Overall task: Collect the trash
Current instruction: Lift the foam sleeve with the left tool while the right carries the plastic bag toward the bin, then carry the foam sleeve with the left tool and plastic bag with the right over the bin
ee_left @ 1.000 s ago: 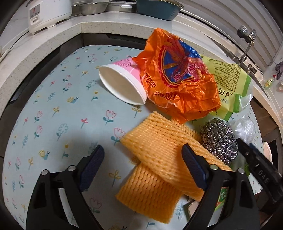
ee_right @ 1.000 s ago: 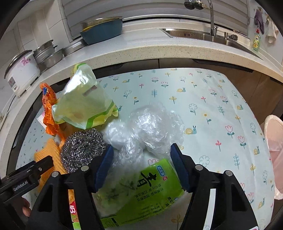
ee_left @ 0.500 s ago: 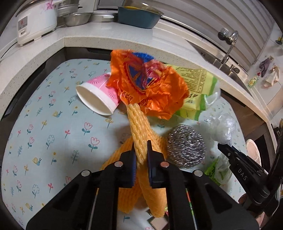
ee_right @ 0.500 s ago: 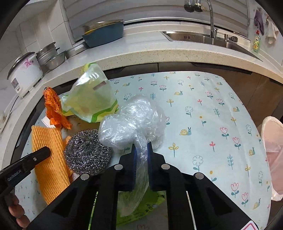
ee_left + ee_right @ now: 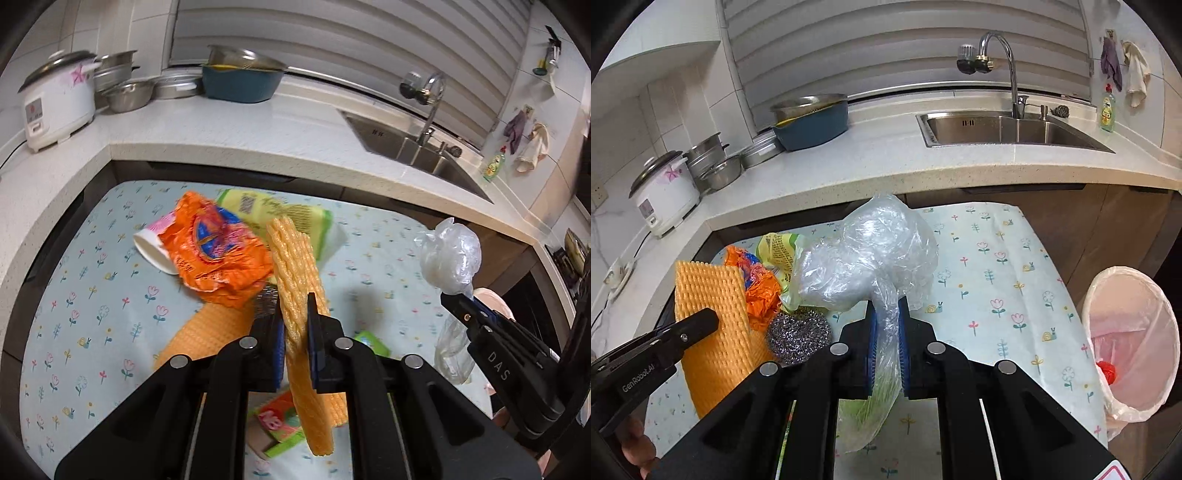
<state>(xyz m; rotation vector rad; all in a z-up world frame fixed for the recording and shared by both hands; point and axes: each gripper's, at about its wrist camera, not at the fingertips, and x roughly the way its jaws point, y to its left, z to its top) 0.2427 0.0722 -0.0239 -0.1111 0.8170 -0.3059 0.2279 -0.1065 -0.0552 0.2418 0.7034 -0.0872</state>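
Trash in both tongs: left gripper (image 5: pixel 295 332) clenched on orange foam net (image 5: pixel 295 280), frame centre; right gripper (image 5: pixel 886 339) clenched on clear plastic bag (image 5: pixel 871 254). Carry clear of table (image 5: pixel 997 266); release over lined bin (image 5: pixel 1134 332), frame right.

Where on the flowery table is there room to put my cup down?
The flowery tablecloth is bare on the side toward the bin, past the clear plastic bag. There is another bare patch left of the paper cup, by the counter corner. The middle is crowded: orange wrapper, green packet, steel scrubber and foam nets.
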